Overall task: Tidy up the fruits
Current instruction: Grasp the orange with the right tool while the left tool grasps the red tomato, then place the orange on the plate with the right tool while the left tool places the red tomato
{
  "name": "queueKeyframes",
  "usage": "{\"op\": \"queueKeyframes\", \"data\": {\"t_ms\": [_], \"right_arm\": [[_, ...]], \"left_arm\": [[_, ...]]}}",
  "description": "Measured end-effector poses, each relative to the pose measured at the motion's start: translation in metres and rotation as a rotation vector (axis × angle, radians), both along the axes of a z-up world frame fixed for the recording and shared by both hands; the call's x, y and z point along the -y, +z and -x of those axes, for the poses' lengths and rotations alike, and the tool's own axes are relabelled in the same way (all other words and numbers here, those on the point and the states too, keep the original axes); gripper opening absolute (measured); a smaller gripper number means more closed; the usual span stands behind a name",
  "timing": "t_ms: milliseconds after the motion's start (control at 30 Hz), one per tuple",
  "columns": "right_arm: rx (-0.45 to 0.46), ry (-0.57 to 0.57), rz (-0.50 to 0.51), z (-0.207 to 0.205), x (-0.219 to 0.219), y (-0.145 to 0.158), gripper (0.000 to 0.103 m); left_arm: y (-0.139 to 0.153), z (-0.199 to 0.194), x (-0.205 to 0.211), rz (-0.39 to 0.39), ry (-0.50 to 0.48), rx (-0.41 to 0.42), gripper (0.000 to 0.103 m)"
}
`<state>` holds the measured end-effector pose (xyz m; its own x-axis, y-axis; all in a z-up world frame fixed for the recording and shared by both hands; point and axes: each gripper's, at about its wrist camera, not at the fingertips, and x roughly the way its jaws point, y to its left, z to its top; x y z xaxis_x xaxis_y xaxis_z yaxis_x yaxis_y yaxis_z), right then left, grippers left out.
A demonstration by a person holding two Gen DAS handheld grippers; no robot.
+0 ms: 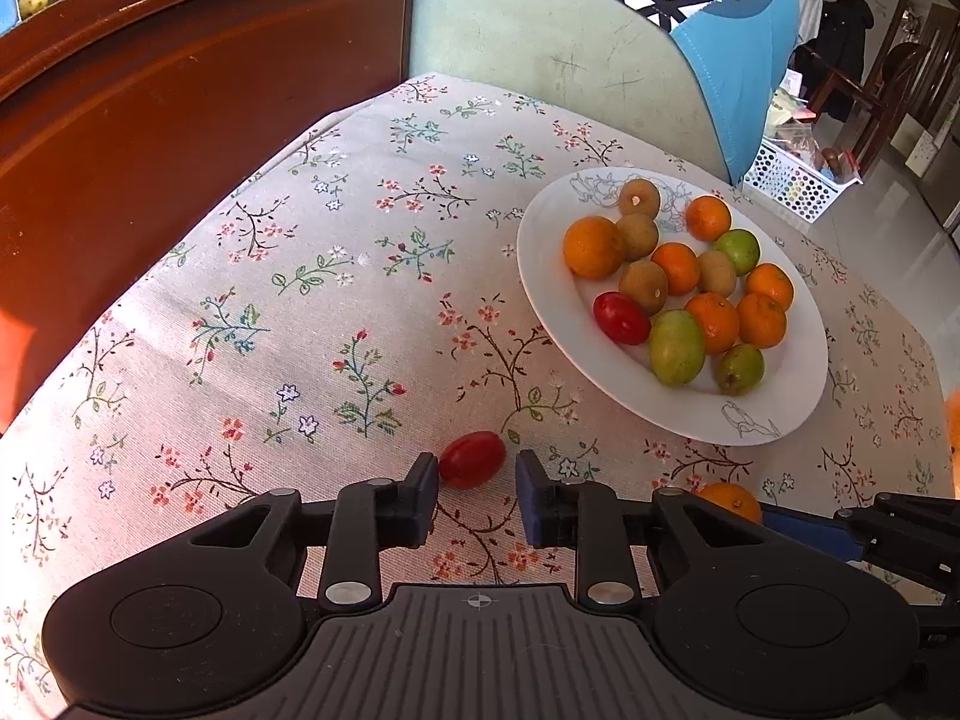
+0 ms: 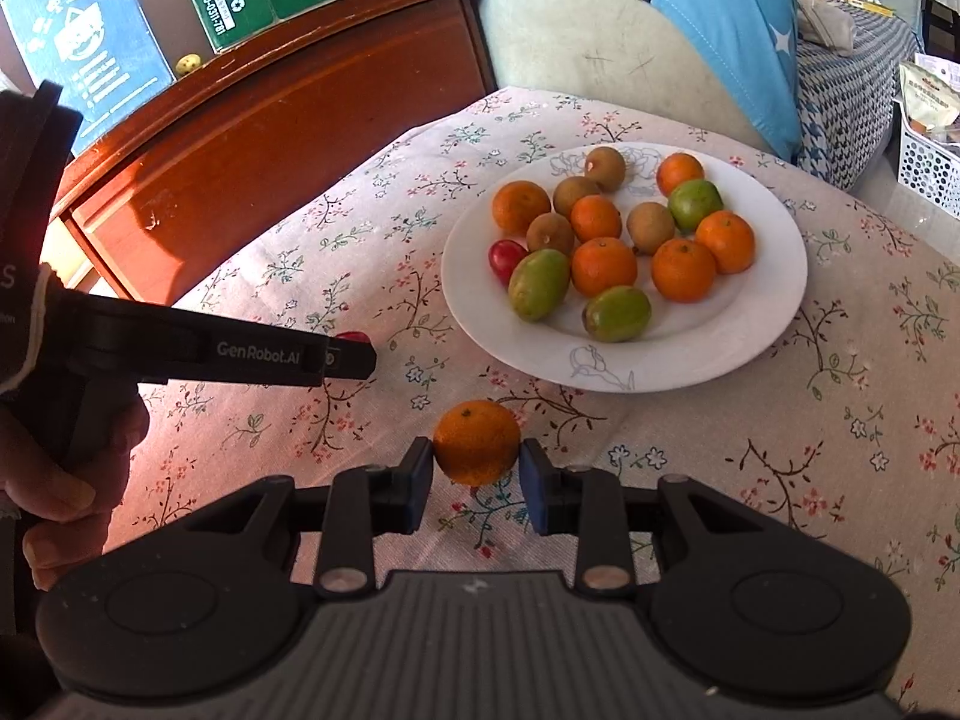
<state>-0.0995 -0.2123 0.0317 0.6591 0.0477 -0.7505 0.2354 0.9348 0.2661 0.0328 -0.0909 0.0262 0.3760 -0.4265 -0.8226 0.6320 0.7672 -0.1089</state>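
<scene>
- Fruit lay on a flowered cloth over the bench, most of it on a white plate.
- Only the left wrist view showed the red tomato clearly: it lay on the cloth between the fingertips of the left hand-held gripper, which stood narrow around it; whether the pads pressed it, I cannot tell.
- Only the right wrist view showed the right hand-held gripper closed on a mandarin, both pads touching its sides, near the plate's front rim.
- The same view showed the person's hand and boxes on a wooden cabinet.
- The plate held orange mandarins, brown round fruits, three green fruits and one red tomato at its left side.
</scene>
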Motion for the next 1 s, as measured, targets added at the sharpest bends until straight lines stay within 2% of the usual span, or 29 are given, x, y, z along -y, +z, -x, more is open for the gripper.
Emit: {"op": "queueKeyframes", "data": {"t_ms": [300,500,700,1000], "right_arm": [[0.0,-0.003,-0.006,-0.0002,0.001,-0.0002,0.031],[0.006,0.002,-0.005,0.0009,0.0006,0.0006,0.031],[0.009,-0.004,-0.007,0.0015,0.002,0.0015,0.031],[0.019,-0.024,-0.014,0.0015,0.0058,0.0034,0.031]], "left_arm": [[0.0002,0.0033,0.0039,-0.002,-0.022,0.016,0.024],[-0.0017,0.0,0.0053,0.001,-0.001,0.024,0.027],[-0.0025,0.0007,0.0074,0.002,-0.01,0.034,0.02],[0.0049,0.0018,0.0047,0.031,0.002,0.041,0.02]]}}
